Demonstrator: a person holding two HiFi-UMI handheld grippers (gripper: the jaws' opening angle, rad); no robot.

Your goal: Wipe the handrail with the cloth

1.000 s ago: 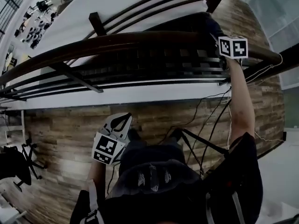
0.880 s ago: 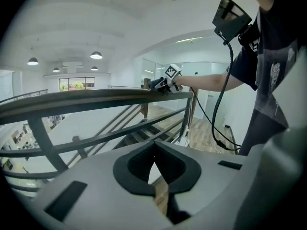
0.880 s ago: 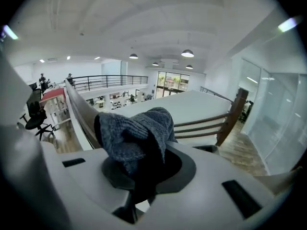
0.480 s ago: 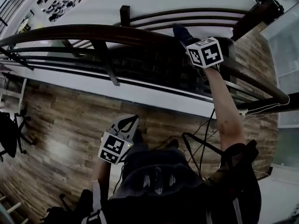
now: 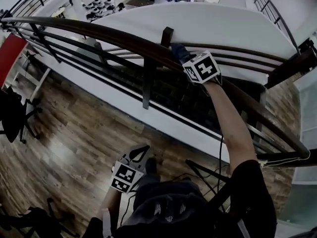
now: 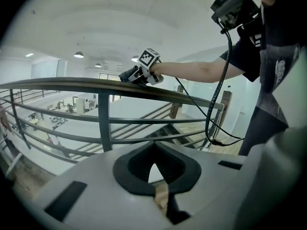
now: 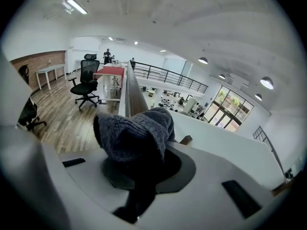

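A dark wooden handrail (image 5: 114, 36) curves from the upper left down to the right. My right gripper (image 5: 185, 59) rests on top of it beside a post, shut on a dark grey knitted cloth (image 5: 178, 50) pressed against the rail. In the right gripper view the cloth (image 7: 136, 133) bunches over the jaws and hides them, with the handrail (image 7: 133, 92) running ahead. My left gripper (image 5: 137, 155) hangs low near the person's body, shut on nothing. The left gripper view looks over its own gripper (image 6: 154, 153) to the handrail (image 6: 86, 84), the right gripper (image 6: 144, 72) and the cloth (image 6: 128, 75).
Thin metal rails (image 5: 99, 58) and a vertical post (image 5: 147, 83) run under the handrail. Beyond it is a drop to a lower floor. Cables (image 5: 220, 148) trail over the wooden floor (image 5: 74, 138). An office chair (image 5: 15, 110) stands at the left.
My right gripper has slid the cloth leftward along the handrail, past a post. The head view has swung to follow. The left gripper stays low and shut.
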